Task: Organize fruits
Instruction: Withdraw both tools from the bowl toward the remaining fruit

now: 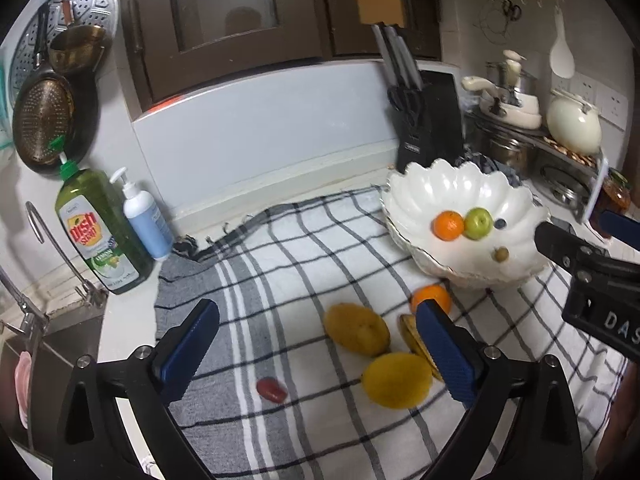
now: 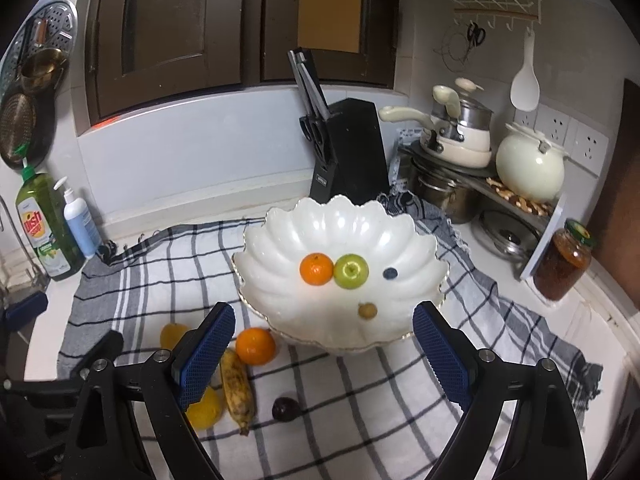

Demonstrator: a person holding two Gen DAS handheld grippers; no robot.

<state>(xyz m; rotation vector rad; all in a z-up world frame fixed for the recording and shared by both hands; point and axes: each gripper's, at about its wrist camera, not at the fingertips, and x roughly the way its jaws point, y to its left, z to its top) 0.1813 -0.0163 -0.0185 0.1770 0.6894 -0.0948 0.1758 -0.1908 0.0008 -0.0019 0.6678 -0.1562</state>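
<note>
A white scalloped bowl (image 2: pixel 340 224) (image 1: pixel 440 188) stands on a checked cloth (image 2: pixel 360 400). It holds an orange (image 2: pixel 316 269), a green apple (image 2: pixel 351 271), a blueberry (image 2: pixel 390 273) and a small yellow-green fruit (image 2: pixel 367 311). On the cloth lie another orange (image 2: pixel 256 346), a spotted banana (image 2: pixel 238 390), a dark plum (image 2: pixel 285 409), two yellow fruits (image 1: pixel 356 329) (image 1: pixel 397 380) and a small red fruit (image 1: pixel 272 389). My left gripper (image 1: pixel 316 356) is open and empty above the yellow fruits. My right gripper (image 2: pixel 324 354) is open and empty at the bowl's near rim.
A knife block (image 2: pixel 350 148) stands behind the bowl. Pots and a kettle (image 2: pixel 530 164) sit on a rack at the right, with a jar (image 2: pixel 564 266) beside it. Dish soap (image 1: pixel 102 232) and a pump bottle (image 1: pixel 146 220) stand by the sink (image 1: pixel 52 344) at the left.
</note>
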